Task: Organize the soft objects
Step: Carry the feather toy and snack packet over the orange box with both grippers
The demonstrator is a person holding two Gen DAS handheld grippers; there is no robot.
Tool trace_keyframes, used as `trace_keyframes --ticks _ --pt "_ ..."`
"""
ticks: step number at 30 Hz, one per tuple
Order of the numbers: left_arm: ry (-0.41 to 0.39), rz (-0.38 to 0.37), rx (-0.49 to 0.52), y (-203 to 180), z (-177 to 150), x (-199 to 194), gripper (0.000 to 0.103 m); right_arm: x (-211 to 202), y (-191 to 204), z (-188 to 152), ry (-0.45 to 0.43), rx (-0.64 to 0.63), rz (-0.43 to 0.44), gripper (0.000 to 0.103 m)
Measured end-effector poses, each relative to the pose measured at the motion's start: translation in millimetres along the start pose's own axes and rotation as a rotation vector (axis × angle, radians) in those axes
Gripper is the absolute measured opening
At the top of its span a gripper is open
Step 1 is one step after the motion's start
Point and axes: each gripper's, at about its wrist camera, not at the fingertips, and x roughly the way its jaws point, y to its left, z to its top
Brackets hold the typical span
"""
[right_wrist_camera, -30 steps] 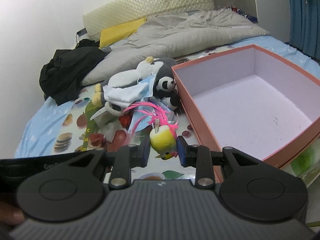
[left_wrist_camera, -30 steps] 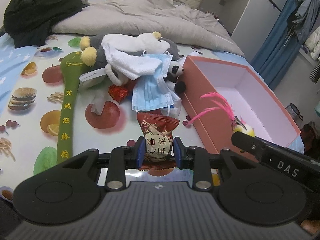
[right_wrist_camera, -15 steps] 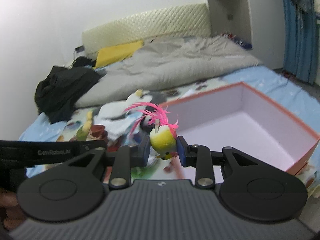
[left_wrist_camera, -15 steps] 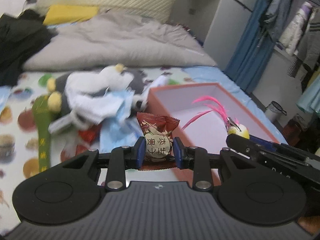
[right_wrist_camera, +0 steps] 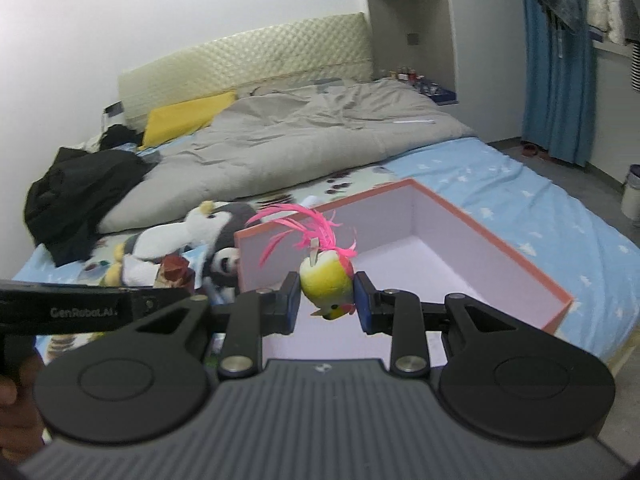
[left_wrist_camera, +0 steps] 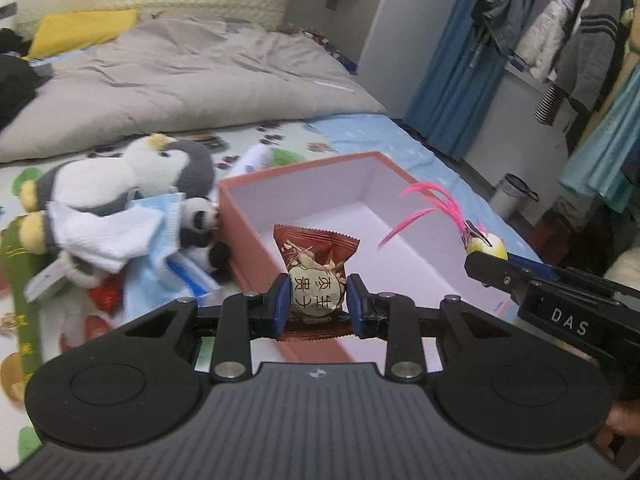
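My left gripper point(left_wrist_camera: 318, 300) is shut on a brown snack packet point(left_wrist_camera: 316, 276), held above the near left edge of the open pink box point(left_wrist_camera: 248, 232). My right gripper point(right_wrist_camera: 326, 300) is shut on a yellow toy bird with pink feathers point(right_wrist_camera: 326, 276), held over the same box point(right_wrist_camera: 500, 248). The bird point(left_wrist_camera: 486, 244) and the right gripper also show at the right of the left wrist view. A pile of soft things lies left of the box: a penguin plush point(left_wrist_camera: 160, 168), a small panda plush point(left_wrist_camera: 200, 224), a white towel point(left_wrist_camera: 108, 236) and blue face masks point(left_wrist_camera: 160, 248).
A grey duvet point(right_wrist_camera: 304, 136), a yellow pillow point(right_wrist_camera: 184, 116) and black clothes point(right_wrist_camera: 76, 184) lie at the back of the bed. A green padded stick point(left_wrist_camera: 20, 300) lies at the left. Blue curtains and hanging clothes point(left_wrist_camera: 560, 40) stand right of the bed.
Both grippers have lifted and moved right, from above the patterned sheet to over the box, each still holding its object. The views have tilted up toward the headboard.
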Motion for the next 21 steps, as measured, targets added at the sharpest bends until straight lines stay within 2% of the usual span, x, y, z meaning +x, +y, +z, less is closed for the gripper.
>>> trace_keyframes --ticks 5,8,12,14,21 --pt "0.031 -0.039 0.03 -17 12 27 0.035 11 -26 3 0.033 0.023 -0.049 0.033" --pt "0.072 -0.062 0.032 -24 17 51 0.035 23 -44 2 0.083 0.048 -0.065 0.033" --pt "0.124 -0.068 0.033 -31 18 79 0.035 43 -61 -4 0.157 0.08 -0.068 0.033" --pt "0.139 -0.071 0.034 -34 17 88 0.035 51 -71 -9 0.199 0.139 -0.032 0.033" --pt "0.2 -0.057 0.026 -34 9 114 0.035 63 -76 -25 0.249 0.162 -0.04 0.033"
